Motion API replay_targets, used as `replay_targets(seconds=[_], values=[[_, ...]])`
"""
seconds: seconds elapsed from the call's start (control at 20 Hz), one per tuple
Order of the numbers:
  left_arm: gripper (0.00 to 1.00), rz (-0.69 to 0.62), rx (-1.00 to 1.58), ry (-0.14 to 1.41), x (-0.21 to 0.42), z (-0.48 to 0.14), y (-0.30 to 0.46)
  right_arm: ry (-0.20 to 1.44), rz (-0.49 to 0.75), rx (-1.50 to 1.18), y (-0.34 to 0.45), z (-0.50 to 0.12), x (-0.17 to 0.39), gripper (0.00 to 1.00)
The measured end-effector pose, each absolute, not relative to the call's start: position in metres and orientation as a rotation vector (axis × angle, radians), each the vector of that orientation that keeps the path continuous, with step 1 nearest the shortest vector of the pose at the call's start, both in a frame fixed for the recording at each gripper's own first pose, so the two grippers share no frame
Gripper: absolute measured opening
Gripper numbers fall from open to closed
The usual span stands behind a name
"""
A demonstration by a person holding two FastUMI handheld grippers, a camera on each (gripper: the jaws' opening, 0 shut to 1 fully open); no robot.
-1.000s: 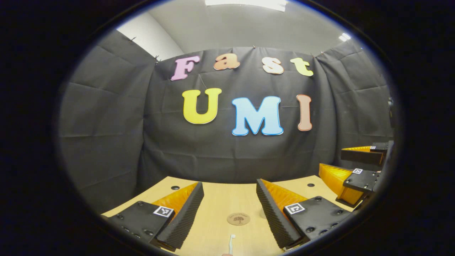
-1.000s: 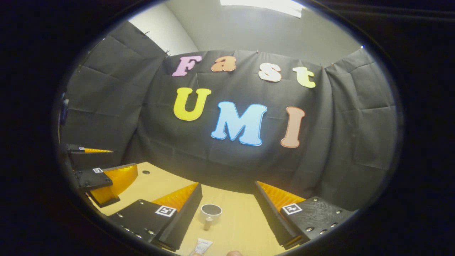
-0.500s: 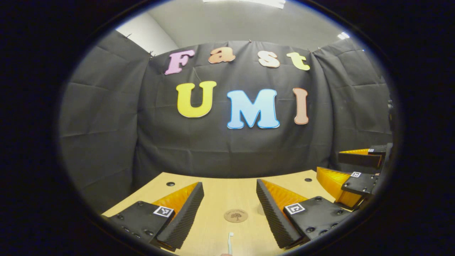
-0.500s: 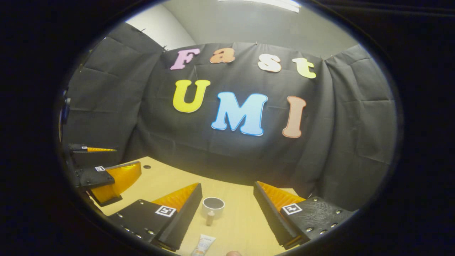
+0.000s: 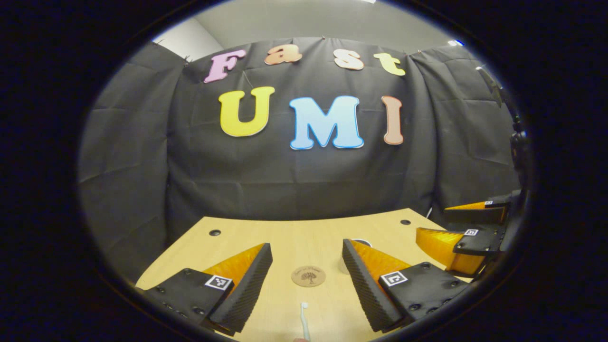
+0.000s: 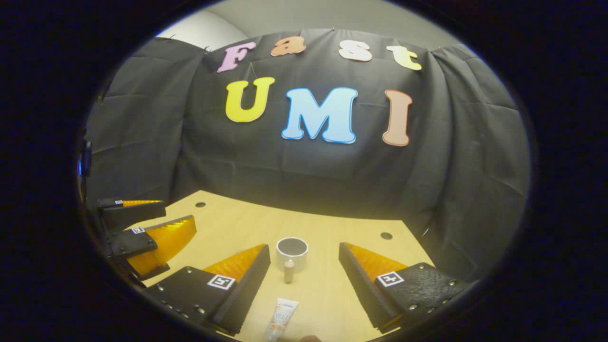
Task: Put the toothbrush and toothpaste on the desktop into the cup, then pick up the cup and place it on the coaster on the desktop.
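Observation:
In the left gripper view, a round wooden coaster (image 5: 308, 276) lies on the light wooden desktop (image 5: 294, 237) ahead of my left gripper (image 5: 306, 247), which is open and holds nothing. A toothbrush (image 5: 304, 323) lies below the coaster, head pointing away. My right finger hides most of the cup; a sliver of its rim (image 5: 362, 241) shows. In the right gripper view, the white cup (image 6: 291, 251) stands upright, handle toward me, between the fingers of my open right gripper (image 6: 304, 248). A toothpaste tube (image 6: 281, 323) lies nearer, at the bottom edge.
The desktop has small round holes near its far corners (image 5: 214, 232) (image 6: 386, 235) and ends at the black cloth wall. The right gripper (image 5: 432, 220) shows at the right of the left gripper view. The left gripper (image 6: 179, 211) shows at the left of the right gripper view.
Both views have tipped downward, so more of the desktop shows. The cup, coaster, toothbrush and toothpaste lie where they were. Both grippers stay open.

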State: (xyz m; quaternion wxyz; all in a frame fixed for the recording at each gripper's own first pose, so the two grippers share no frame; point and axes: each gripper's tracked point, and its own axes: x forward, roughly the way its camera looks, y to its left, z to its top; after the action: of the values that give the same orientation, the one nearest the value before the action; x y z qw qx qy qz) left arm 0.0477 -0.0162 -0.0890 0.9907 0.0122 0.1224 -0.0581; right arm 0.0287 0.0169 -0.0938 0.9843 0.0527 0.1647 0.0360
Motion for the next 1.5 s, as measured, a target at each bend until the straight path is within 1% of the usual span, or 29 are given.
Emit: replay_targets(seconds=[0.05,0.1,0.15,0.2,0.25,0.3,0.5,0.55,0.6,0.8,0.85,0.95,1.0,1.05,1.25,1.45,1.5], values=[[0.98,-0.117,0.030,0.283,0.050,-0.103,-0.016,0.367,0.082,0.111,0.020,-0.103,0.029,0.93],[0.94,-0.115,0.031,0.323,0.051,-0.115,-0.017,0.407,0.091,0.118,0.023,-0.112,0.029,0.93],[0.98,-0.116,0.025,0.368,0.051,-0.128,-0.017,0.444,0.101,0.130,0.026,-0.121,0.028,0.93],[0.98,-0.115,0.012,0.414,0.051,-0.142,-0.017,0.484,0.109,0.143,0.030,-0.130,0.028,0.93],[0.94,-0.112,-0.005,0.460,0.050,-0.156,-0.017,0.525,0.116,0.158,0.034,-0.140,0.027,0.93],[0.98,-0.109,-0.023,0.509,0.049,-0.169,-0.017,0.568,0.121,0.172,0.037,-0.152,0.026,0.93],[0.98,-0.092,-0.081,0.679,0.045,-0.217,-0.011,0.730,0.143,0.230,0.050,-0.187,0.015,0.93],[0.94,-0.084,-0.085,0.723,0.045,-0.227,-0.008,0.755,0.145,0.238,0.053,-0.194,0.014,0.93],[0.98,-0.078,-0.086,0.759,0.045,-0.236,-0.006,0.784,0.145,0.236,0.054,-0.202,0.014,0.93],[0.98,-0.077,-0.052,0.927,0.029,-0.279,0.002,0.878,0.145,0.242,0.062,-0.224,0.013,0.93],[0.99,-0.081,-0.038,0.968,0.027,-0.288,0.001,0.907,0.146,0.248,0.064,-0.230,0.012,0.94],[0.99,-0.095,-0.019,1.037,0.023,-0.302,0.001,0.956,0.151,0.267,0.069,-0.240,0.012,0.94],[0.96,-0.101,-0.008,1.067,0.020,-0.309,0.001,0.982,0.150,0.275,0.070,-0.244,0.011,0.94],[0.99,-0.103,0.005,1.099,0.017,-0.317,0.001,1.009,0.152,0.278,0.071,-0.249,0.008,0.94],[1.00,-0.112,-0.009,1.221,0.003,-0.341,-0.001,1.124,0.145,0.292,0.076,-0.276,0.001,0.94],[0.99,-0.106,-0.025,1.318,-0.006,-0.353,0.001,1.175,0.134,0.288,0.079,-0.294,0.002,0.95],[0.98,-0.102,-0.029,1.341,-0.007,-0.355,0.001,1.193,0.137,0.281,0.079,-0.297,0.002,0.94]])
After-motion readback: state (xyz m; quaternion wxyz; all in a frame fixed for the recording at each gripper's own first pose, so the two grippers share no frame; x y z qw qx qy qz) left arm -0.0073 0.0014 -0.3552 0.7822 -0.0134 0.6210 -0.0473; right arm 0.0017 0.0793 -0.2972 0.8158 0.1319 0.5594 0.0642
